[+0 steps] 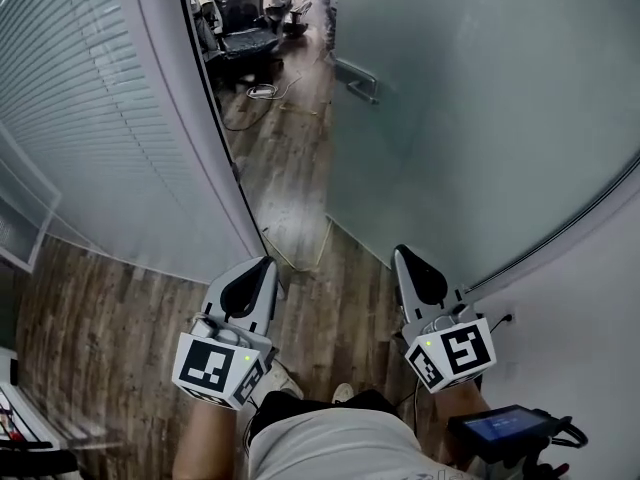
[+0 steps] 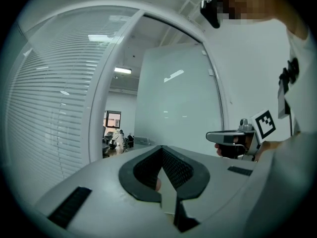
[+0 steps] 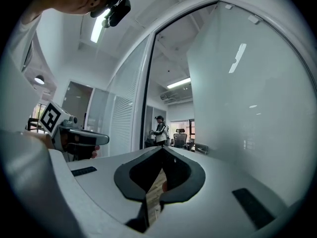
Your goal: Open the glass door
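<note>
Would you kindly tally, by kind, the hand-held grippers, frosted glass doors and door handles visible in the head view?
White hand-held two-jaw grippers: 2 (left gripper, right gripper)
Frosted glass door: 1
Metal door handle: 1
Total: 4

Bright, even, cool light from ceiling strip lights (image 3: 97,31); their reflections streak the frosted glass door (image 3: 247,123). Both gripper views bulge fisheye, corners vignetted black.
</note>
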`<state>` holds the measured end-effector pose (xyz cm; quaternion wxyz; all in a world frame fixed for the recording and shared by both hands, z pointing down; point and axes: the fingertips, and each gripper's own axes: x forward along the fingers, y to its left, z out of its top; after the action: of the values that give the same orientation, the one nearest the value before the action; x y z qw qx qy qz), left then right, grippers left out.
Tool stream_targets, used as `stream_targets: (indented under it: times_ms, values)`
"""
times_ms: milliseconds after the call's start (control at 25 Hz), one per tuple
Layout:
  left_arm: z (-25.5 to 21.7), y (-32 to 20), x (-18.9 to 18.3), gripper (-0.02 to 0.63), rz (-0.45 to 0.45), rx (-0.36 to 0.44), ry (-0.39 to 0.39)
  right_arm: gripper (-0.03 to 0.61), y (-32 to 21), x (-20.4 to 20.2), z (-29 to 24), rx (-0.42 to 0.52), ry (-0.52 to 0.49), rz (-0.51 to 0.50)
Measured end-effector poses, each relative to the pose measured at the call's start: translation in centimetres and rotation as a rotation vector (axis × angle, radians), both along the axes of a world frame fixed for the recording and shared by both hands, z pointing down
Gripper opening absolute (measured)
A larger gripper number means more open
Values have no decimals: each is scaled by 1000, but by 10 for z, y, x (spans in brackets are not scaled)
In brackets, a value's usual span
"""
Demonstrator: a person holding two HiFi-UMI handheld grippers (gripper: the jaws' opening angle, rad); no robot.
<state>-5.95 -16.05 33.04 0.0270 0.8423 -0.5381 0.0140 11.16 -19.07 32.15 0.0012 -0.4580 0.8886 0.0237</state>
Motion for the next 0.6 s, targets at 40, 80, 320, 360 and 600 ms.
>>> stream_targets:
  times_ms: [40, 80, 320, 360, 600]
  values:
    - [-4, 5, 4, -1, -10, -3, -6, 3, 3, 4, -3, -6, -3, -8]
    - [-7, 11, 8, 0, -19, -5, -16, 3, 6, 8, -6, -11, -5, -15]
    - [-14, 38, 26, -1, -45, 5, -48, 2, 22, 21, -7, -8, -22, -43]
    - [-15, 39, 25, 0, -50, 7, -44, 2, 24, 20, -7, -6, -22, -47]
    - [-25, 46, 16, -1, -73, 34, -23, 2, 36, 10, -19, 9, -20, -75]
